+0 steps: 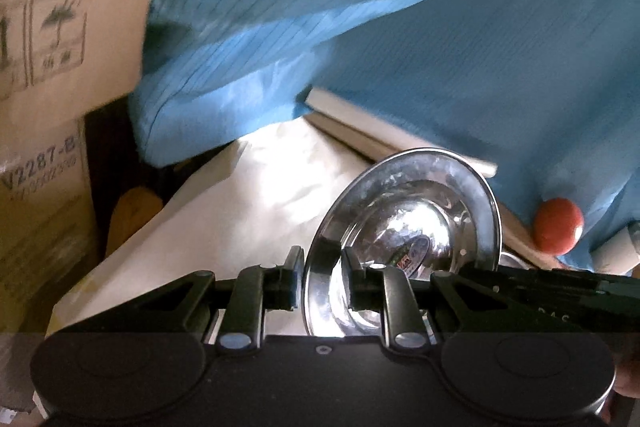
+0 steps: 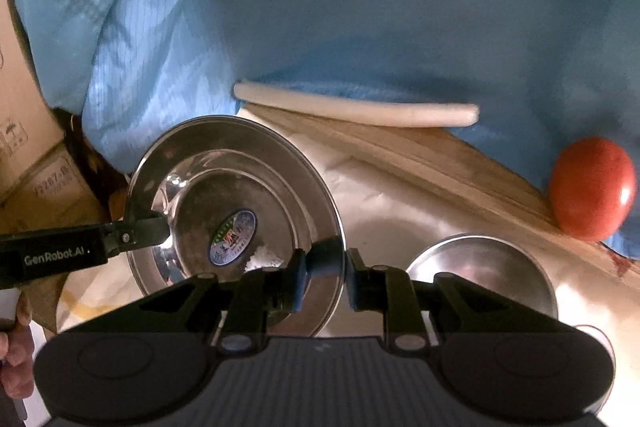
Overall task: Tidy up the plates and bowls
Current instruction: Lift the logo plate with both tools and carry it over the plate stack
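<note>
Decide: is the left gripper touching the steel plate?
Touching: the right wrist view shows the left gripper pinching the steel plate at its rim.

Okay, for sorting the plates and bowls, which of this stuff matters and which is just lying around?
Part of the job:
- steel plate, tilted, rim gripped by both the left gripper and right gripper
- second steel dish on the table, to the right

Just lying about:
- tomato
- cardboard boxes
- white tube
- blue sleeve

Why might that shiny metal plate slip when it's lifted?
The steel plate looks smooth and glossy, so probably slippery. Both the left gripper and the right gripper pinch only its thin rim, so it could swivel. It seems stiff, not floppy.
</note>
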Demonstrator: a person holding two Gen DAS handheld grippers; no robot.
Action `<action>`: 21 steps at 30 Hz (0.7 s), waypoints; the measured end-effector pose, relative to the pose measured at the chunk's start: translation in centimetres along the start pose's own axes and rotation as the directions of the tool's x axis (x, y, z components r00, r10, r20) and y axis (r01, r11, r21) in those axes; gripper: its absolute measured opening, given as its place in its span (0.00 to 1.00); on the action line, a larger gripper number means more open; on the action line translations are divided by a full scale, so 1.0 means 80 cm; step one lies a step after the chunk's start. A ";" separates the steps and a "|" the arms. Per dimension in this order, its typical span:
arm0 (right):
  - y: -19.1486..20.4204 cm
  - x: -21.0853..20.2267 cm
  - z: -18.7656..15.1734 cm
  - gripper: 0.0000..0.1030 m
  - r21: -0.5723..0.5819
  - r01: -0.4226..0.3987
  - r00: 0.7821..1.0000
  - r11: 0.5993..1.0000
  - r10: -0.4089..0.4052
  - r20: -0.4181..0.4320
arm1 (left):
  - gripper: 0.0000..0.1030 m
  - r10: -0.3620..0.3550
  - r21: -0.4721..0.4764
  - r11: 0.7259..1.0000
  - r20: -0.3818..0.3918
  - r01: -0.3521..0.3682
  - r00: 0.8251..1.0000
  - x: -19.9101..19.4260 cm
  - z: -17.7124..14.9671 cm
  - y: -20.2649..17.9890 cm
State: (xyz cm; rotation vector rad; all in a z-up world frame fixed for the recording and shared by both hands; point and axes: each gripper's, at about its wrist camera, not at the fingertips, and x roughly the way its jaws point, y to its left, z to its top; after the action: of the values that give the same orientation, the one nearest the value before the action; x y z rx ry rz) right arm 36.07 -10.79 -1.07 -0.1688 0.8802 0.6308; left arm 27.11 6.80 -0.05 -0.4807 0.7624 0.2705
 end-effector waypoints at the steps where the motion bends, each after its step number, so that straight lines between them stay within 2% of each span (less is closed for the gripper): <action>1: -0.004 -0.004 0.000 0.22 0.014 -0.003 1.000 1.000 0.003 0.000 | 0.20 -0.006 0.005 1.000 0.001 0.006 1.000 -0.002 0.001 -0.002; 7: -0.019 -0.027 -0.017 0.22 0.058 0.008 1.000 0.998 -0.008 -0.003 | 0.20 -0.040 0.039 0.998 -0.031 0.041 0.999 -0.004 0.000 -0.022; 11: -0.031 -0.044 -0.038 0.21 0.114 0.006 1.000 0.993 -0.005 -0.013 | 0.20 -0.074 0.064 0.995 -0.081 0.079 0.994 -0.007 -0.011 -0.032; 21: -0.049 -0.073 -0.122 0.21 0.261 0.019 0.995 0.965 0.007 -0.098 | 0.20 -0.102 0.156 0.978 -0.241 0.142 0.965 -0.005 -0.061 -0.054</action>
State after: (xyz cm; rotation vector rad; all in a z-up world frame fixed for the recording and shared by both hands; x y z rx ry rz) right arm 29.11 -20.32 -3.30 0.0359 1.0488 0.4978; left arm 25.70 0.61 -1.45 -0.3972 0.9709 0.0316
